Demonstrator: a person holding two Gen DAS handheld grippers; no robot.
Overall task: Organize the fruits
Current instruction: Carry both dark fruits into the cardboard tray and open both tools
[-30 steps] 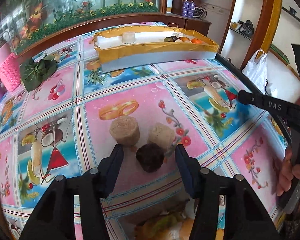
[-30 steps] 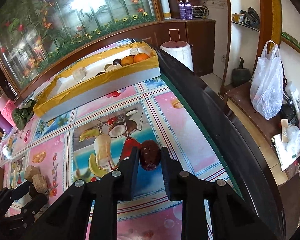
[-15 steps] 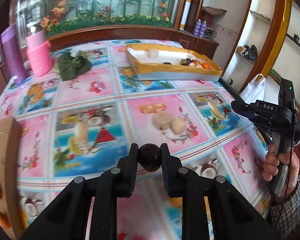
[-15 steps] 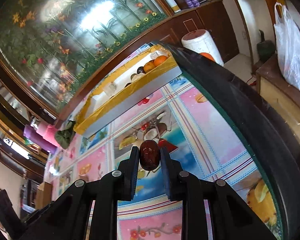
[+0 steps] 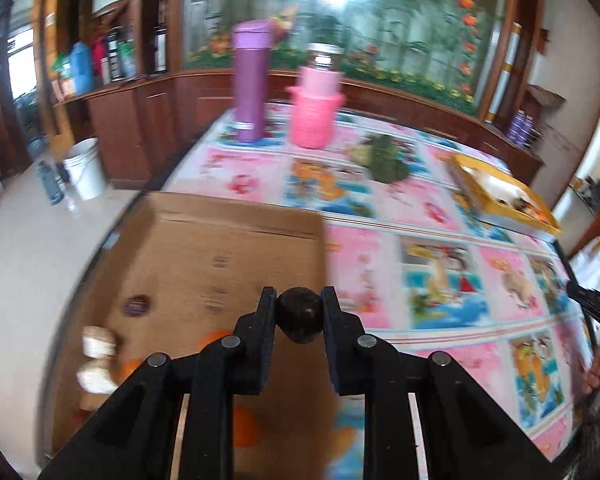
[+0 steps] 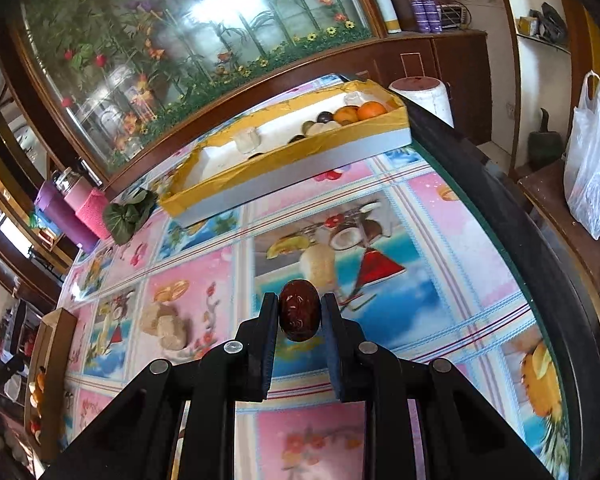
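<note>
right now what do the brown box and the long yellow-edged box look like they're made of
Brown box: plain corrugated cardboard by its look, matte tan with fold creases and printed marks. Yellow-edged box: probably white foam or card, given its thick white inner walls; the rim looks wrapped in glossy yellow tape, wrinkled at the corners.

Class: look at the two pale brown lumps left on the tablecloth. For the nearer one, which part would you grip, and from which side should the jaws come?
Grip the nearer lump across its rounded sides, coming down from above. It rests against the other lump on the far-left side, so set the jaws across the free flanks, probably crosswise to that contact.
</note>
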